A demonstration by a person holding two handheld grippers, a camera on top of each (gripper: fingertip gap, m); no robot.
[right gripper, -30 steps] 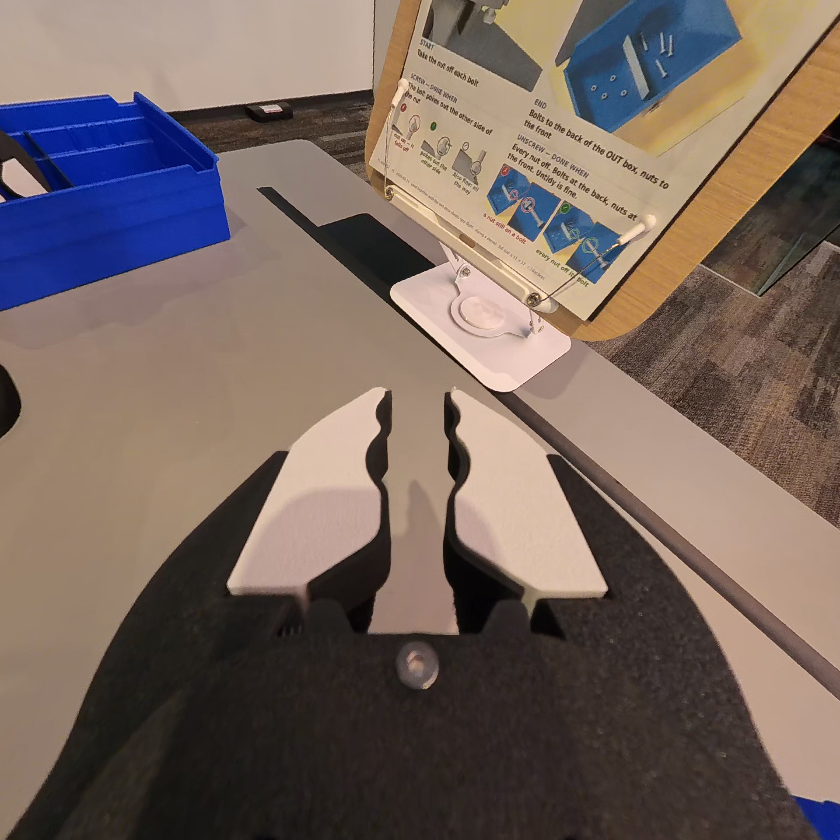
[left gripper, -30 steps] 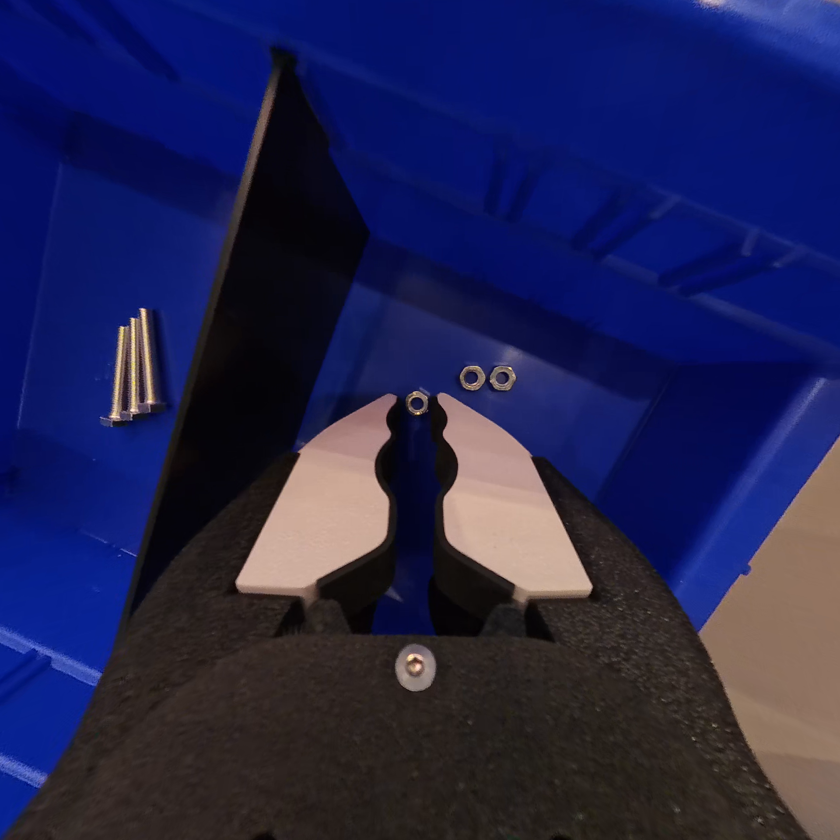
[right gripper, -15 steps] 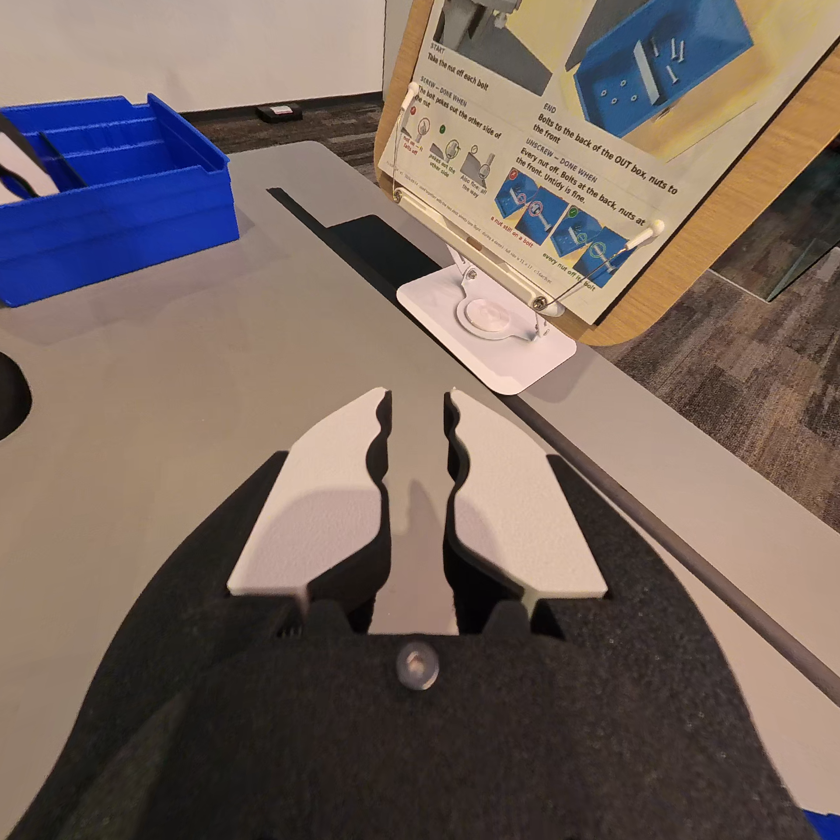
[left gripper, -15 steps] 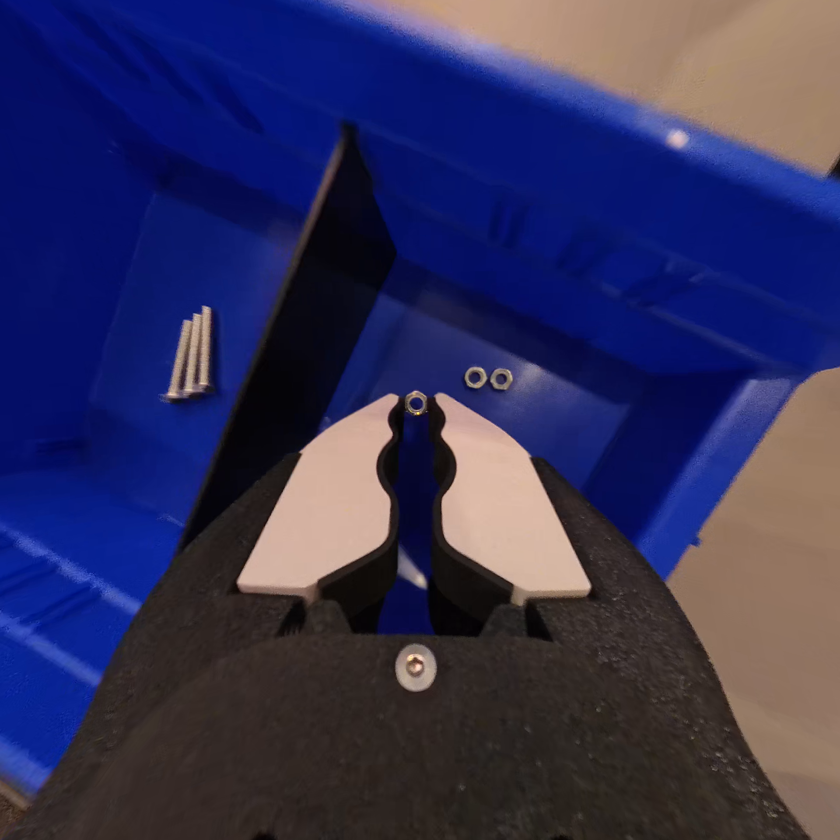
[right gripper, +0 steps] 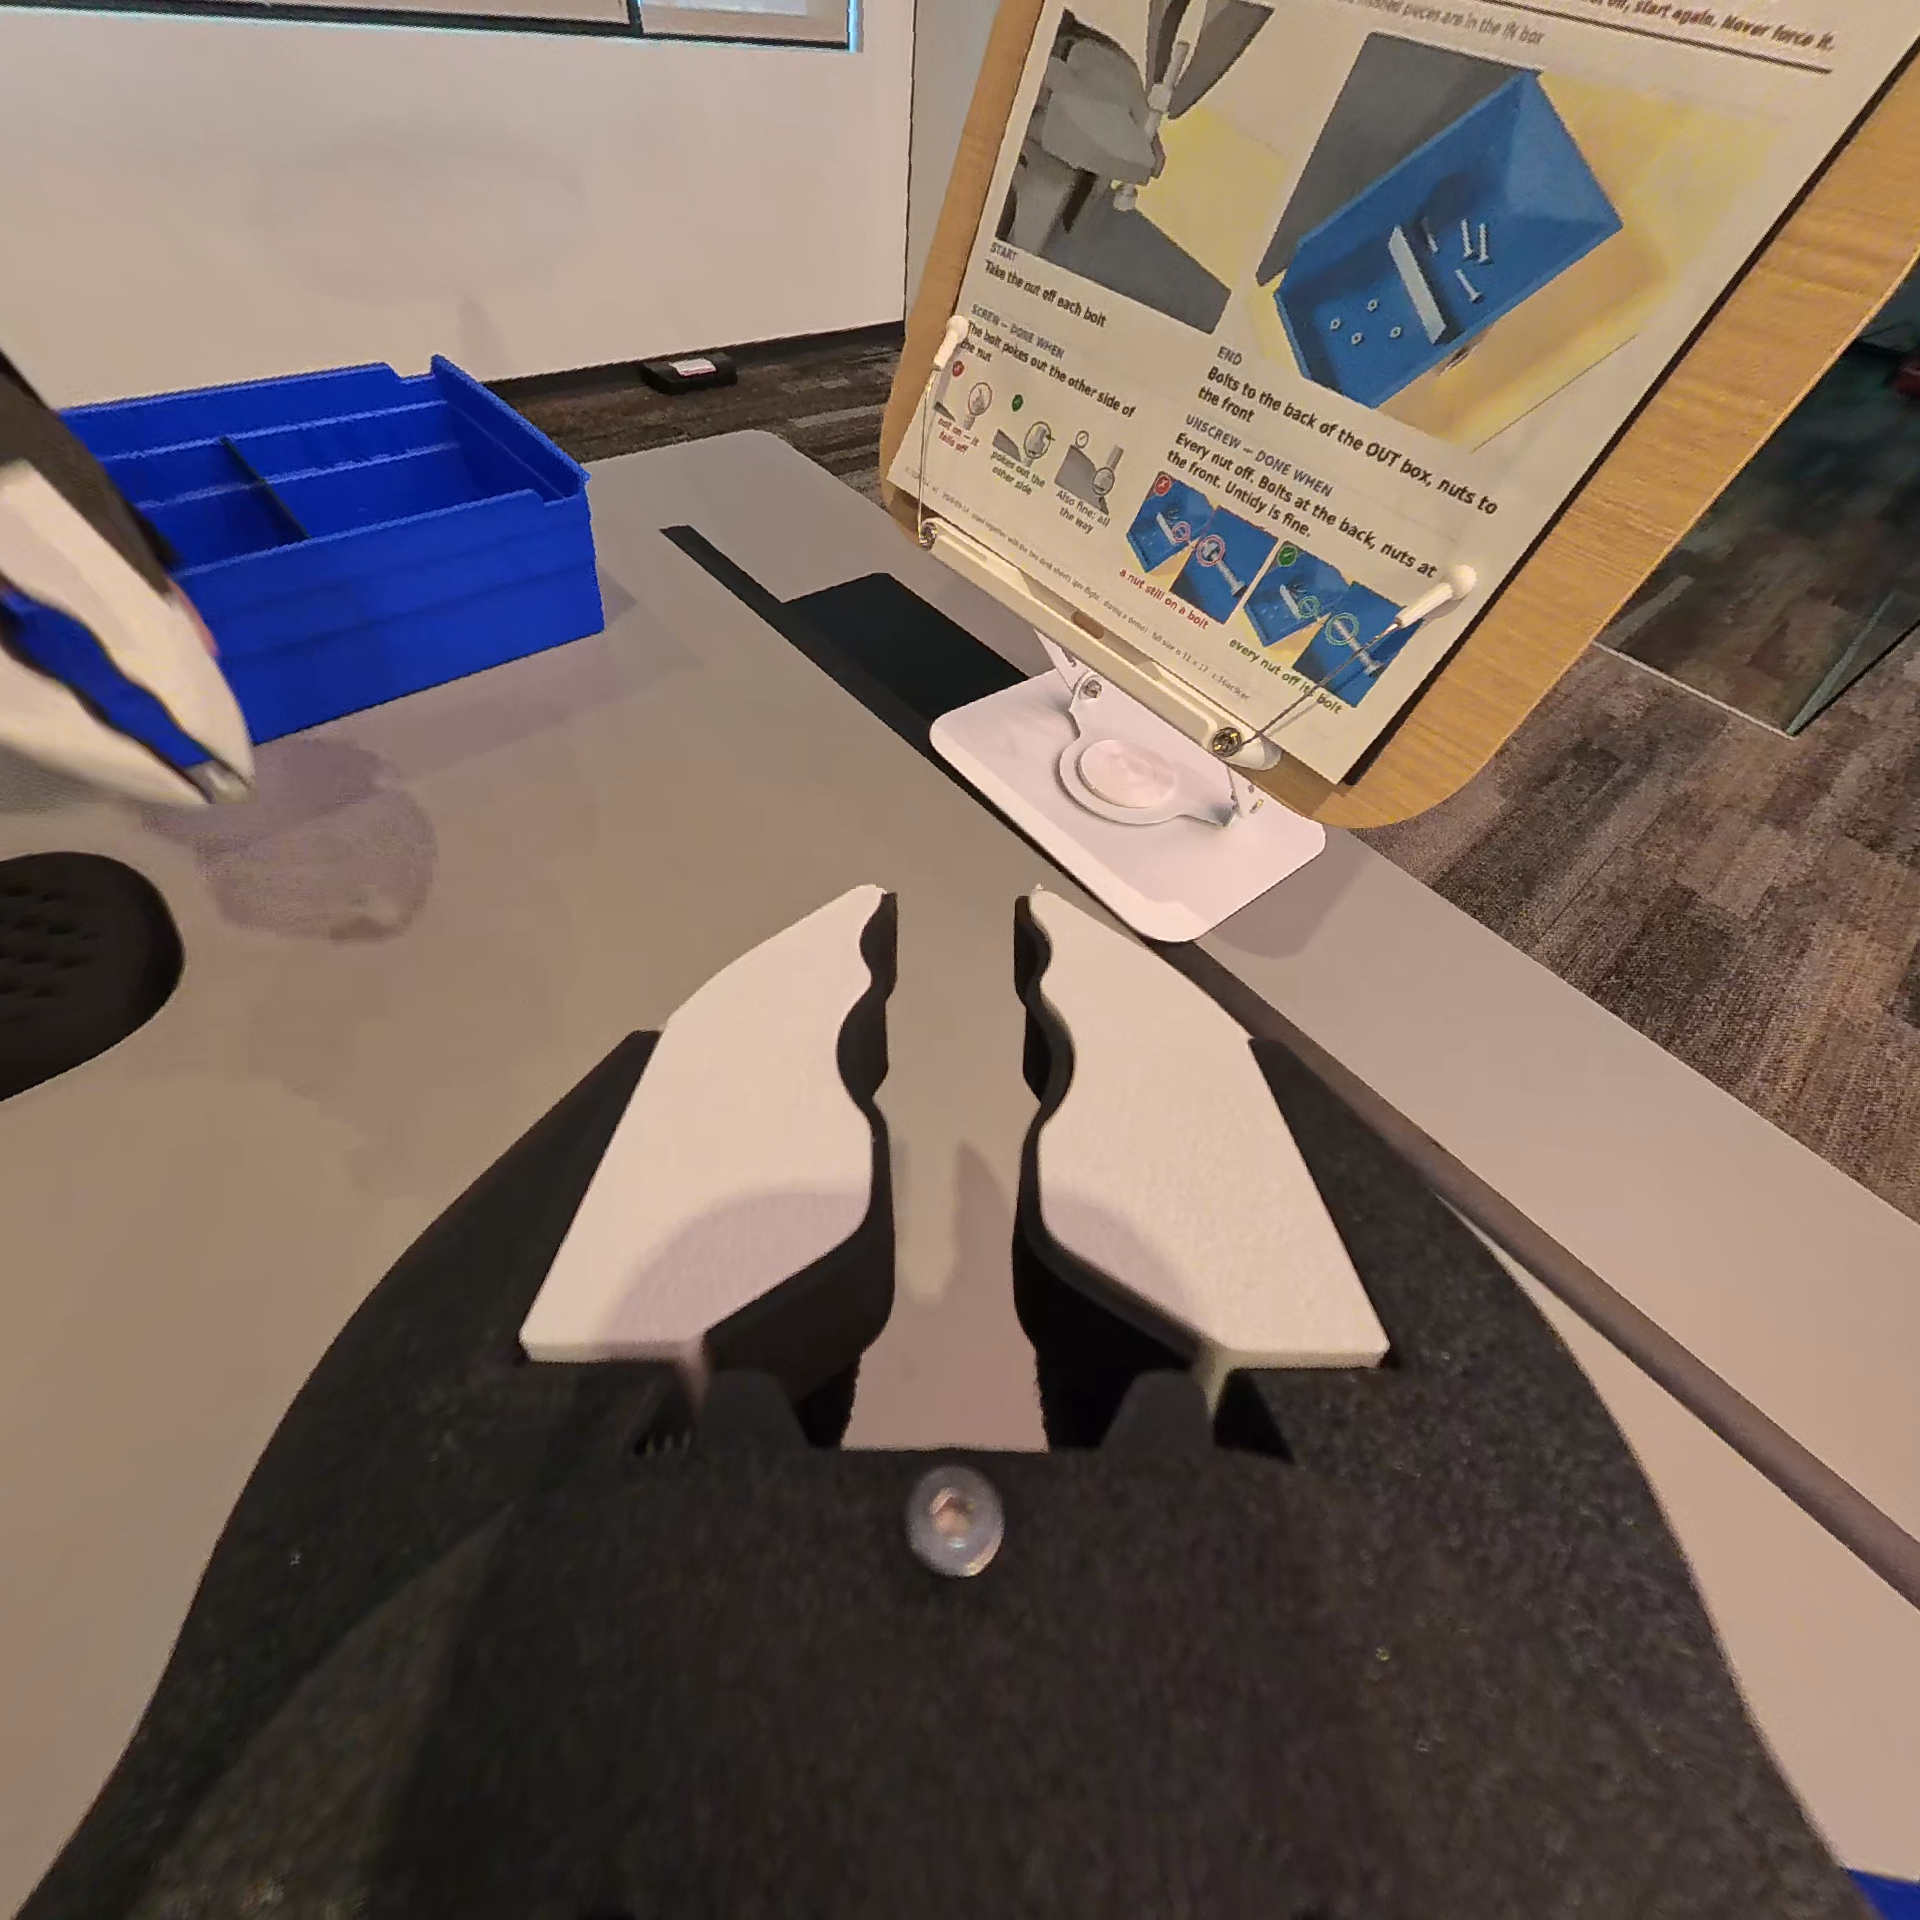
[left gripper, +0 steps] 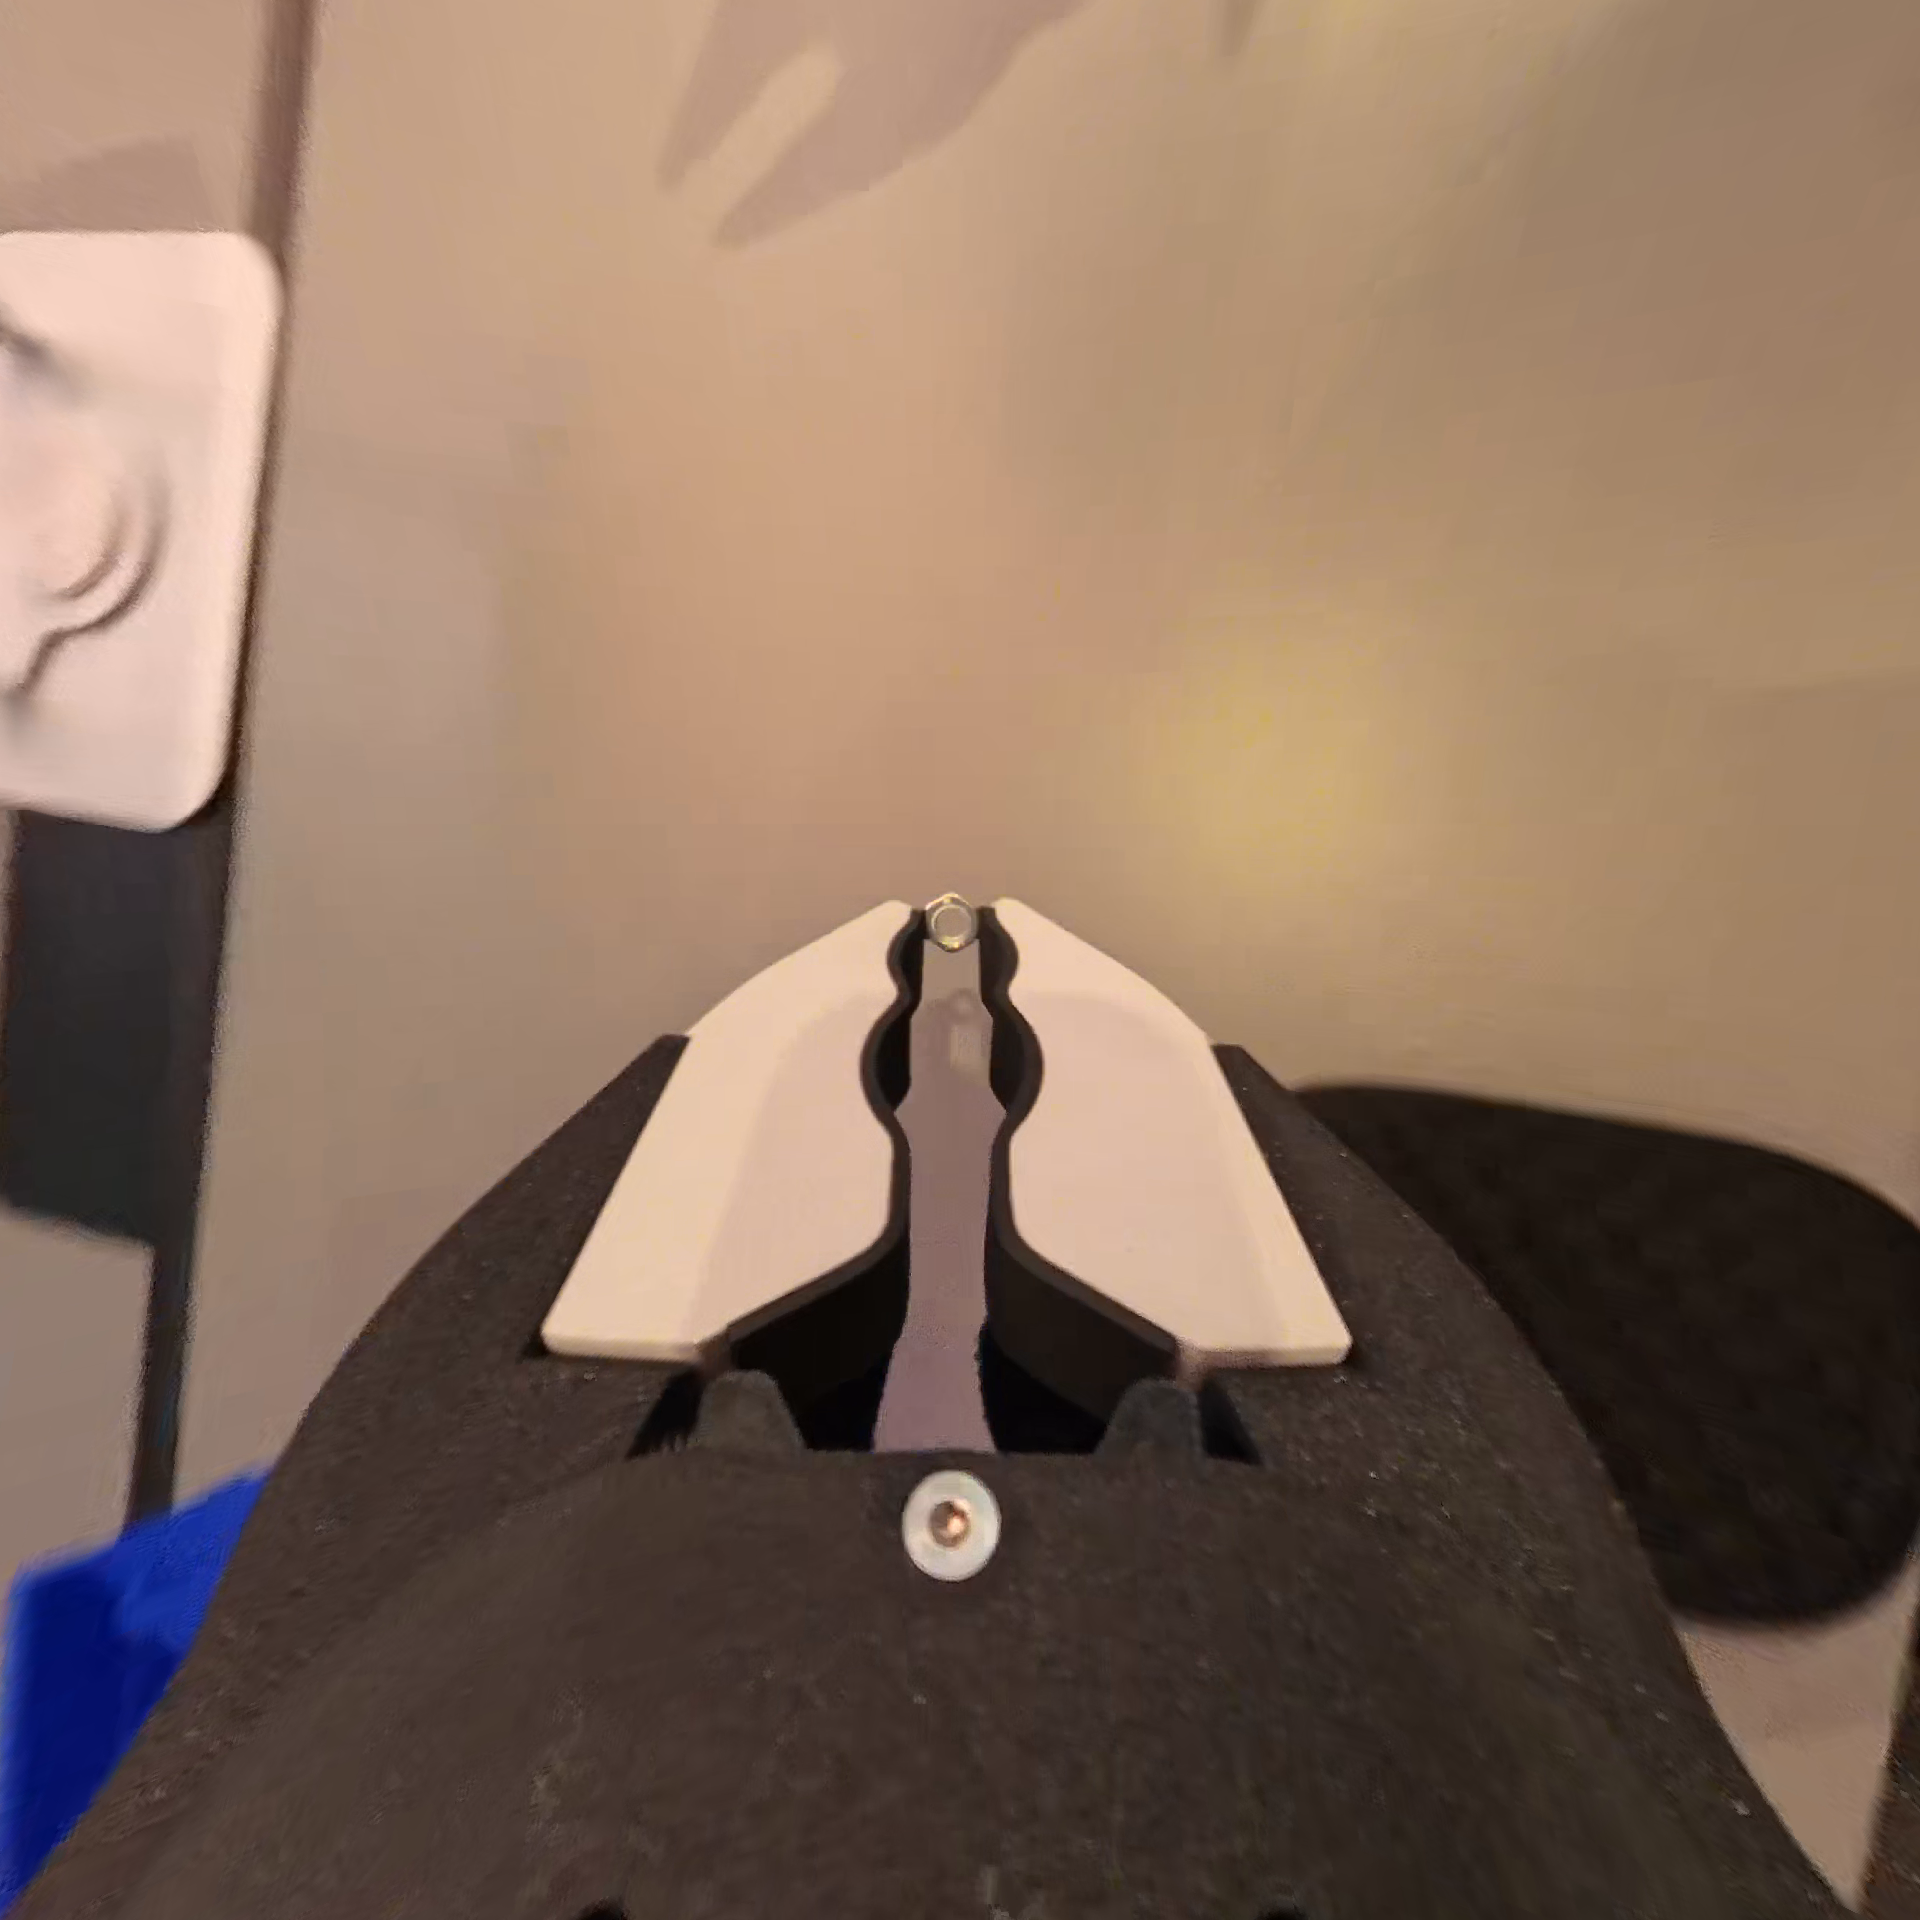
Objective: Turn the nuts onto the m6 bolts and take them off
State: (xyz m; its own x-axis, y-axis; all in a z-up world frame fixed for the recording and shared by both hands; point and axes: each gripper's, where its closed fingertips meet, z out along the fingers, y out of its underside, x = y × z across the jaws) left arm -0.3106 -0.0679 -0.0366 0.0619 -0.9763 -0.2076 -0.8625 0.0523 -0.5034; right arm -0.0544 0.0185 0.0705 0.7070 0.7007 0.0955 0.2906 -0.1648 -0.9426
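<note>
My left gripper is shut on a small silver hex nut, pinched at the very fingertips and held above the grey table. The left gripper also shows at the left edge of the right wrist view, in front of the blue bin. My right gripper is open and empty, low over the table. No bolts are in view.
The blue bin has a black divider and stands at the table's far left. An instruction board on a white stand stands to the right. A black perforated pad lies to the left; it also shows in the left wrist view. About 30 centimetres separates my left fingertips from my right.
My left gripper has lifted the nut out of the blue bin and carried it over the open table. The right gripper has stayed open and shifted only slightly.
</note>
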